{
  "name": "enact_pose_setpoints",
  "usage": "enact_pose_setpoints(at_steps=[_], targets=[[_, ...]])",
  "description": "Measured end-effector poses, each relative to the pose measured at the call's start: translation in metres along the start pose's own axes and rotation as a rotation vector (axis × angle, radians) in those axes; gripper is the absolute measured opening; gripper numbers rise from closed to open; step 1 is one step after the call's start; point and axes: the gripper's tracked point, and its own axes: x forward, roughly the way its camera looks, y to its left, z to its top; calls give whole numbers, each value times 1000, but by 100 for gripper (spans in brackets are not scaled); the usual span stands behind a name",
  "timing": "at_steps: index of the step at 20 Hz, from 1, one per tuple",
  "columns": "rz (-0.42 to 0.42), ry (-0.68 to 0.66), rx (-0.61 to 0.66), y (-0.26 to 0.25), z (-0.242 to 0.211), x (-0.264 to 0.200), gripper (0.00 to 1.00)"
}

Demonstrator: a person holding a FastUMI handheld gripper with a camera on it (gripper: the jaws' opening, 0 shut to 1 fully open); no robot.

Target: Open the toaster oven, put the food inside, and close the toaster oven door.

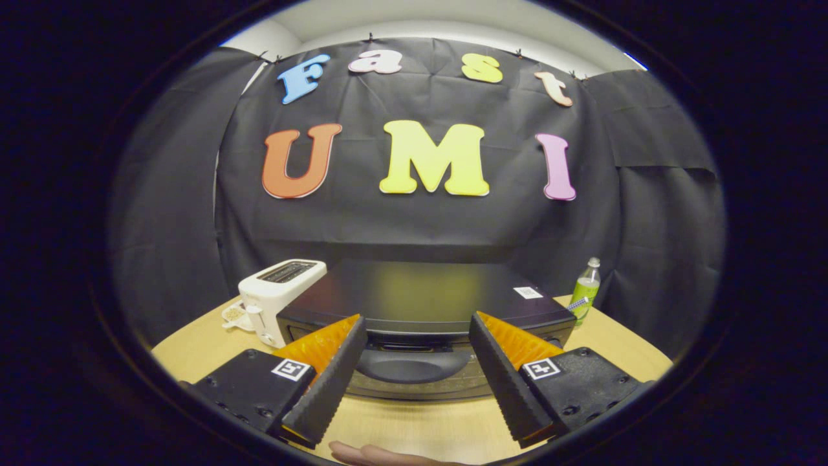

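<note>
The toaster oven point(424, 304) sits on the tabletop point(420, 427) just beyond the tongs point(417, 353), its door shut and its curved dark handle point(411, 366) showing between the two spread fingers. It looks a rigid, fairly heavy metal box, unlikely to slide under a light pull, and the door is likely hinged low (so it should swing down toward the near side). The handle is the place to hold: stiff, smooth, perhaps a little slippery. The tongs are released, gripping nothing. A white toaster point(275, 298) stands touching or just beside the oven's left side; a green bottle point(585, 291) stands at its far right. A hand point(375, 455) rests nearest.
</note>
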Motion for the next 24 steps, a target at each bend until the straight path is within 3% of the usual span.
enact_pose_setpoints(at_steps=[4, 10, 14, 24], targets=[[-19, 52, -13, -4, -18, 13, 100], [3, 13, 46, -1, -19, 11, 100], [11, -2, 22, -1, -28, -7, 100], [26, 126, 8, 0, -67, -60, 100]])
